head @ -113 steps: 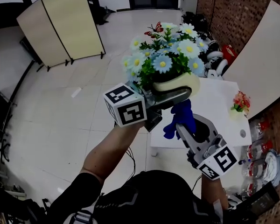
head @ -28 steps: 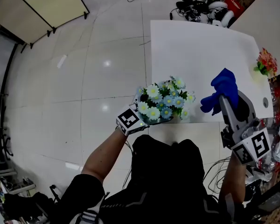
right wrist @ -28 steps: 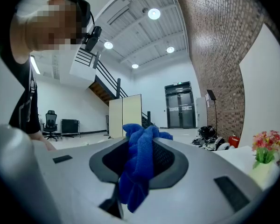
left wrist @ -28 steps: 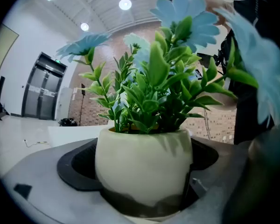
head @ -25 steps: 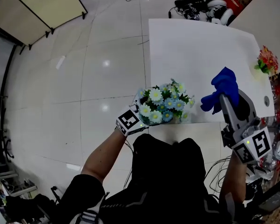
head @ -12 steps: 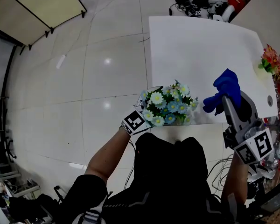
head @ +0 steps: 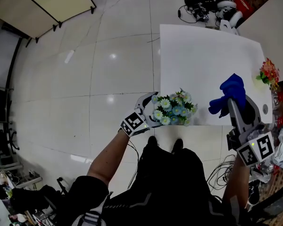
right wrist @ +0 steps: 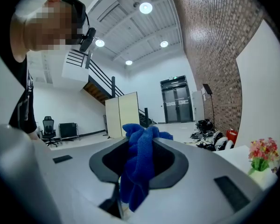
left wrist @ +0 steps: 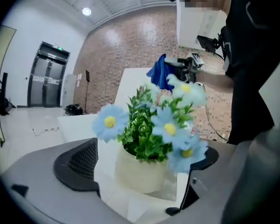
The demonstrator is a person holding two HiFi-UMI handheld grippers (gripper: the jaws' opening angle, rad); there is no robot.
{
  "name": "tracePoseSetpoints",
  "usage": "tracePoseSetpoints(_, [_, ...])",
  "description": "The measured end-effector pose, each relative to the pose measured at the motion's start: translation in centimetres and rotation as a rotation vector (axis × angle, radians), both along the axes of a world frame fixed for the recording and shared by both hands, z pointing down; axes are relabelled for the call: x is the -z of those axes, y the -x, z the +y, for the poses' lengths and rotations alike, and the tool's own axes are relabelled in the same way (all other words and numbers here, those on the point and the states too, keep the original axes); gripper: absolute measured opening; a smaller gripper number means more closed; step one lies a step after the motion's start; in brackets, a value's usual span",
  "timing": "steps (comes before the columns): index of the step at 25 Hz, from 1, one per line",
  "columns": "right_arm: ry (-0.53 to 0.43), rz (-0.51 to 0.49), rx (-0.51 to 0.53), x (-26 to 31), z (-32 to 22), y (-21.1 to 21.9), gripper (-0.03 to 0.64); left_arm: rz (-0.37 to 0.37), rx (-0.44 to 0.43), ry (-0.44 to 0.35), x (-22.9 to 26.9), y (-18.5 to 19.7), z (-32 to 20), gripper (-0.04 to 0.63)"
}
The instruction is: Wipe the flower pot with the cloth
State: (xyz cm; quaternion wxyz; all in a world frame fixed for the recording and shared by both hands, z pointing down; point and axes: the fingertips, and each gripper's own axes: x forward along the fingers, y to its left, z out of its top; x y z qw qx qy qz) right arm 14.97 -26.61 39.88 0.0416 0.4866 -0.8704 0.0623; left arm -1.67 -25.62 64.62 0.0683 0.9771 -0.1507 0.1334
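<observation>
I have the left gripper (head: pixel 152 112) at the near edge of the white table (head: pixel 203 55), with its fingers spread on either side of the flower pot (left wrist: pixel 141 171). In the left gripper view I see strips of table between the cream pot and each finger, so the fingers are open and not clamping it. The pot stands upright on the table by that near edge, with its blue and white flowers (head: pixel 173 109) covering it from above.

The right gripper (head: pixel 230 103) is off to the right, with its fingers closed on the bunched blue cloth (head: pixel 228 93). The cloth is in the air, well apart from the pot.

No wiping is happening now, since cloth and pot do not touch. I cannot tell from the pot's surface whether it has been wiped. If it has not, I need to steady the pot and bring the cloth across to its side.
</observation>
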Motion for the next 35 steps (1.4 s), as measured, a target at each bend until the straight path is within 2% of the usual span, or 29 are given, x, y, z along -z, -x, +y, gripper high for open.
tracePoseSetpoints(2, [-0.016, -0.005, 0.012, 2.0, 0.2, 0.2, 0.101, 0.006, 0.017, 0.007, 2.5, 1.5, 1.0, 0.563])
tracePoseSetpoints(4, [-0.039, -0.013, 0.022, 3.9, 0.4, 0.3, 0.101, 0.038, 0.036, -0.020, 6.2, 2.2, 1.5, 0.563])
tracePoseSetpoints(7, [-0.075, -0.034, 0.046, 6.1, 0.8, 1.2, 0.101, 0.152, 0.094, -0.072, 13.8, 2.7, 1.5, 0.562])
tracePoseSetpoints(9, [-0.091, -0.054, 0.056, 7.2, 1.5, 2.3, 0.101, 0.234, 0.147, -0.078, 18.4, 3.4, 1.5, 0.560])
tracePoseSetpoints(10, [-0.096, -0.047, 0.054, 7.4, 1.7, 2.5, 0.101, 0.263, 0.186, -0.077, 20.3, 3.8, 1.3, 0.519])
tracePoseSetpoints(12, [-0.106, -0.038, 0.047, 7.9, 1.9, 2.6, 0.101, 0.308, 0.259, -0.071, 23.4, 4.5, 0.5, 0.499])
tracePoseSetpoints(14, [-0.115, -0.043, 0.048, 8.3, 2.1, 2.9, 0.101, 0.357, 0.293, -0.066, 26.3, 4.5, 0.3, 0.428])
tracePoseSetpoints(17, [-0.122, -0.048, 0.047, 8.9, 2.4, 3.1, 0.101, 0.444, 0.331, -0.076, 30.8, 4.5, 0.6, 0.394])
tracePoseSetpoints(18, [-0.123, -0.050, 0.045, 9.1, 2.5, 3.2, 0.101, 0.465, 0.349, -0.086, 32.1, 4.6, 0.8, 0.364])
tracePoseSetpoints(19, [-0.125, -0.052, 0.045, 9.3, 2.7, 3.3, 0.101, 0.475, 0.364, -0.097, 33.1, 4.7, 0.9, 0.303])
tracePoseSetpoints(20, [-0.128, -0.052, 0.043, 9.5, 2.9, 3.5, 0.101, 0.470, 0.372, -0.108, 33.8, 4.6, 1.0, 0.247])
tracePoseSetpoints(21, [-0.130, -0.050, 0.039, 9.7, 3.2, 3.6, 0.101, 0.454, 0.375, -0.118, 34.3, 4.5, 1.1, 0.241])
tracePoseSetpoints(23, [-0.134, -0.047, 0.026, 9.8, 3.6, 4.0, 0.101, 0.420, 0.385, -0.140, 34.7, 4.6, 1.2, 0.162])
tracePoseSetpoints(25, [-0.139, -0.044, 0.021, 9.6, 3.6, 4.5, 0.101, 0.411, 0.408, -0.156, 34.9, 5.2, 1.0, 0.006])
tracePoseSetpoints(30, [-0.120, -0.026, 0.002, 8.9, 4.9, 5.7, 0.101, 0.354, 0.404, -0.135, 33.5, 5.7, 1.6, 0.004])
tracePoseSetpoints(35, [-0.117, -0.019, -0.002, 8.2, 8.8, 5.1, 0.101, 0.339, 0.393, -0.117, 32.7, 4.7, 4.7, 0.005])
